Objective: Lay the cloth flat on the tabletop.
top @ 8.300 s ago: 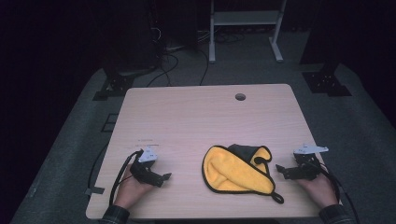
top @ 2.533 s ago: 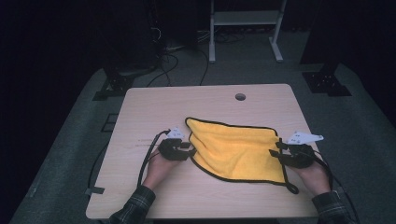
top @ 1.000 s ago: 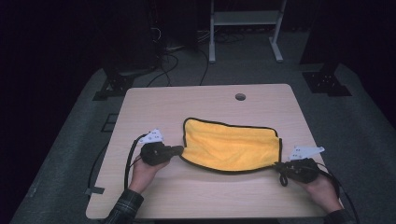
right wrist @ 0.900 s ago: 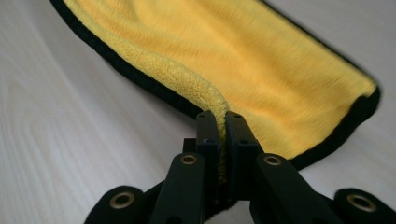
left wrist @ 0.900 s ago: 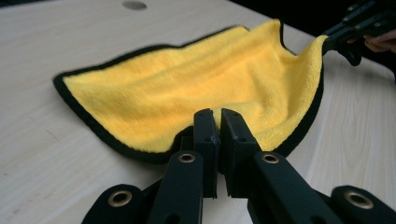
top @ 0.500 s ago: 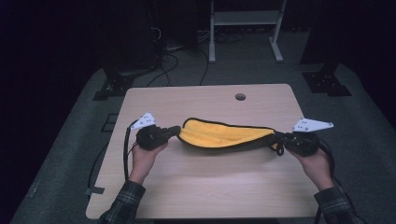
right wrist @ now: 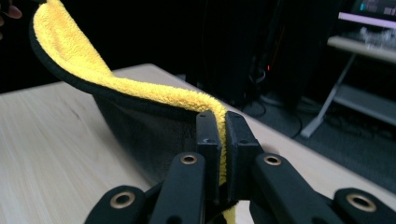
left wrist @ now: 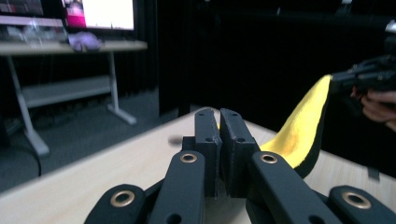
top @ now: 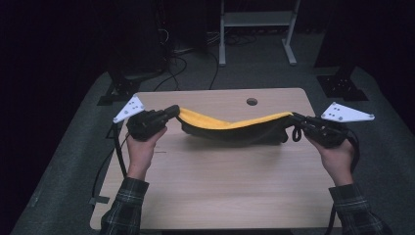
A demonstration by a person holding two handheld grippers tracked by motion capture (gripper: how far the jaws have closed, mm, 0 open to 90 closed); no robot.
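**Cloth lifted by two corners, slung between both grippers**

High view: yellow cloth [top: 230, 128] hung in a sag above the table [top: 220, 196], one corner pinched in the left gripper [top: 172, 110], the other in the right gripper [top: 296, 119]; likely held so to fold or lay flat. Bare wood on all sides, far edge and hole [top: 252, 102] just behind.

Left gripper view: jaws clamped on a corner, cloth arcing away right.

Right gripper view: jaws closed on the black-trimmed hem, table edge near.
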